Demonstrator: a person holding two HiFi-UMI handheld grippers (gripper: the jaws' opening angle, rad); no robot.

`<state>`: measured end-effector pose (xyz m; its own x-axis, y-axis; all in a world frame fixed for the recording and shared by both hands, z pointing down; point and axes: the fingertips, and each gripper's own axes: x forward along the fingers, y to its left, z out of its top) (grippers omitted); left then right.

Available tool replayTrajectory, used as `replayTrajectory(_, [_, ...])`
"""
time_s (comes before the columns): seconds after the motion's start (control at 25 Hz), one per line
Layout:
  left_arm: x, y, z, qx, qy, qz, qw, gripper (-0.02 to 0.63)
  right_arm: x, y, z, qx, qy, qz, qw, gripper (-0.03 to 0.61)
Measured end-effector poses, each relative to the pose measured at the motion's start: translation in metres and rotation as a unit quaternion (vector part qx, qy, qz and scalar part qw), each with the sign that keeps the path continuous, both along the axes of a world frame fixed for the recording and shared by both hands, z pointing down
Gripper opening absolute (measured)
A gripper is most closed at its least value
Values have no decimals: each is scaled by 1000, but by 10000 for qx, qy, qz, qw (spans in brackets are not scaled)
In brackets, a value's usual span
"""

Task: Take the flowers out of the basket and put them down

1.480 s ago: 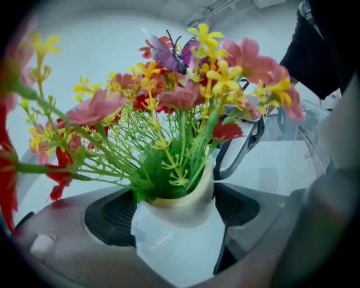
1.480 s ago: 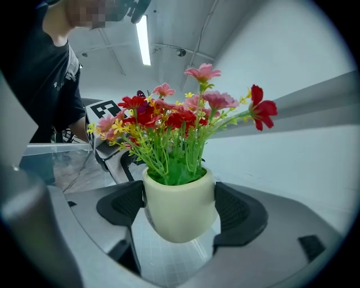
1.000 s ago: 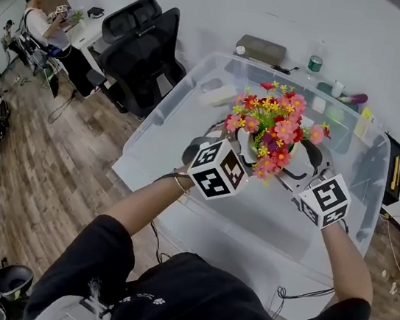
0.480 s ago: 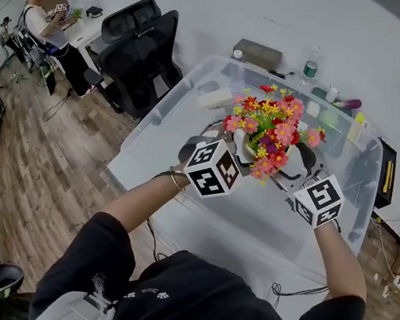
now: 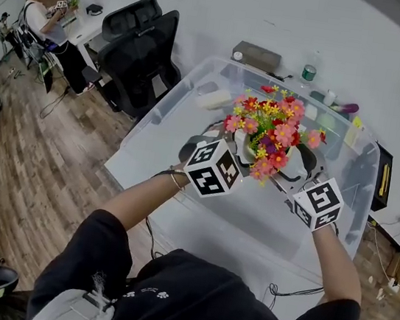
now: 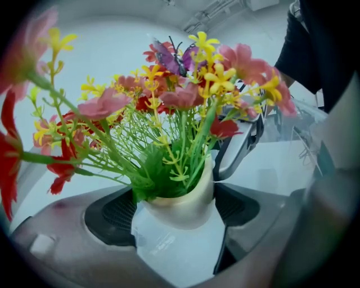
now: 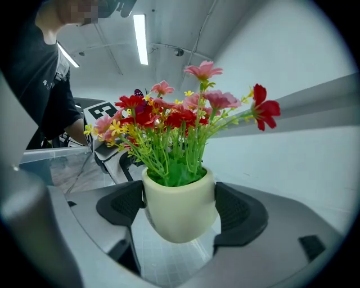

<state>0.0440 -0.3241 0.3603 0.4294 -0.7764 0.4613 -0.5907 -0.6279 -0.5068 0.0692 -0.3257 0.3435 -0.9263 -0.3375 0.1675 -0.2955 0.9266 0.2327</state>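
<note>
A cream pot (image 5: 244,146) of red, pink and yellow artificial flowers (image 5: 273,128) hangs inside a big clear plastic bin (image 5: 163,116). My left gripper (image 6: 177,212) is shut on the pot (image 6: 181,203), with a dark pad pressed to each side. From the opposite side my right gripper (image 7: 180,209) is also shut on the pot (image 7: 179,207), whose rounded bottom is clear of the bin floor. The flowers (image 6: 169,101) fill the top of the left gripper view, and the flowers (image 7: 180,118) stand upright in the right gripper view. Both marker cubes (image 5: 216,169) (image 5: 318,203) face me.
Black office chairs (image 5: 138,49) stand left of the bin. Behind the bin lie a grey box (image 5: 257,53), a water bottle (image 5: 310,71) and small items. Another person (image 5: 44,14) sits far back left. Wood floor (image 5: 44,155) lies to the left.
Both grippers stay closed on the pot and hold it at about the same spot over the bin. Only the head view has shifted a little.
</note>
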Motion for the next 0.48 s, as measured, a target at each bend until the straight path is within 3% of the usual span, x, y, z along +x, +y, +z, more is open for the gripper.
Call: replayTrajectory(0.48, [0,7,-23,150,302,96,9994,442,0,9,-25,288,-33,64,9996,403])
